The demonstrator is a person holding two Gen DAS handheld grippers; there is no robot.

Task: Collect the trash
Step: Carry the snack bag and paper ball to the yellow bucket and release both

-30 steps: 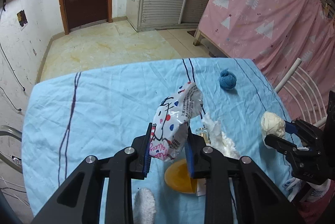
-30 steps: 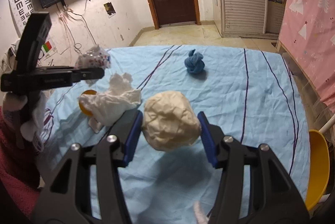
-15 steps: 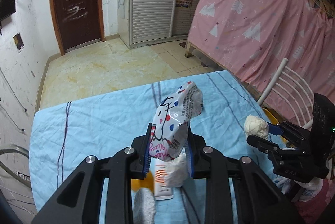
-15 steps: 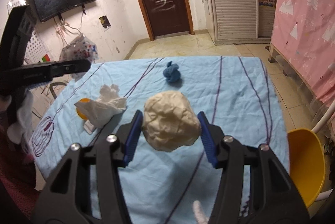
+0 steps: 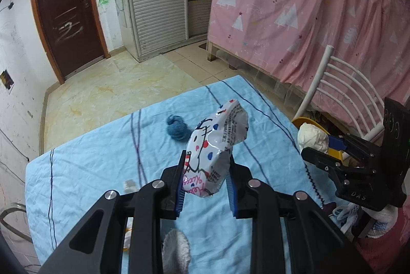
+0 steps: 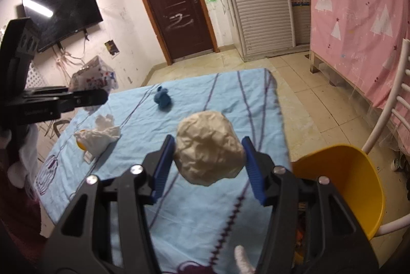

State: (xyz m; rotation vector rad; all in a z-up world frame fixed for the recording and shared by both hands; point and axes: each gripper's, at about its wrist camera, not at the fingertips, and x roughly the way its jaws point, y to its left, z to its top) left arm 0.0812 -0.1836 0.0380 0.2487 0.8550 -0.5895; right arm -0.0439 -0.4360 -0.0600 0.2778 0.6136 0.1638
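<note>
While two claws grip, three scraps, perhaps, on cloth

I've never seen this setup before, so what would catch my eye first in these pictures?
Both grippers carry trash above the blue tablecloth: the left gripper is shut on a cartoon snack wrapper, the right gripper on a cream crumpled paper ball. A yellow bin gapes beside the table's right edge, while a blue wad and white tissue lie on the cloth.
</note>
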